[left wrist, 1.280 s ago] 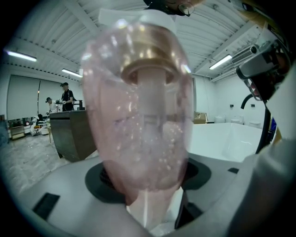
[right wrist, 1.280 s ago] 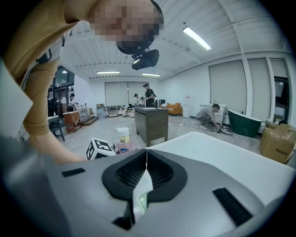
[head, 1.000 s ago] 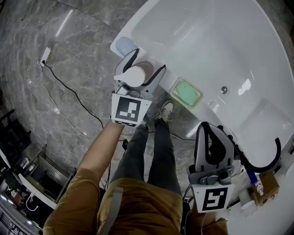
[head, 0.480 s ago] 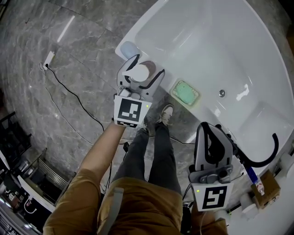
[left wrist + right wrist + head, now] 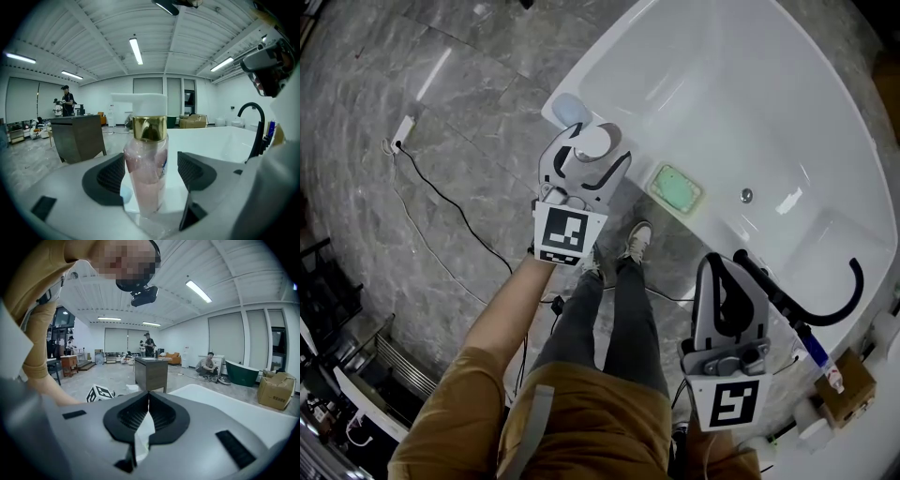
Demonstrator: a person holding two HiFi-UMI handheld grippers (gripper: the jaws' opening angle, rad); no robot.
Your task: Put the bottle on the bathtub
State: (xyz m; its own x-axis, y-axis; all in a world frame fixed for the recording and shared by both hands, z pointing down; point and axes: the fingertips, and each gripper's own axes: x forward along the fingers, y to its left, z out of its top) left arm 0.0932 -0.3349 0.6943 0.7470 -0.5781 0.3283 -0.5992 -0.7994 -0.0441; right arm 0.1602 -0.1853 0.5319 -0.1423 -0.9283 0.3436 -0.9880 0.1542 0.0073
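Note:
A clear pink bottle [image 5: 144, 178] with a gold collar and a white pump cap [image 5: 592, 142] stands upright on the white bathtub's rim [image 5: 623, 167] near its corner. My left gripper [image 5: 589, 157] is open around it; in the left gripper view its dark pads [image 5: 111, 174] sit either side of the bottle with a gap on each side. My right gripper [image 5: 724, 272] is shut with nothing in it, low at the right over the tub's edge. In the right gripper view its jaws [image 5: 148, 412] meet.
A pale blue soap [image 5: 570, 110] lies on the rim just beyond the bottle. A green soap dish [image 5: 678, 187] sits on the rim to the right. A black faucet [image 5: 830, 305] arches by my right gripper. A cable [image 5: 441, 225] runs over the marble floor.
My left gripper and the bottle have shifted slightly up the picture, toward the tub's corner beside the blue soap. The right gripper has hardly moved.

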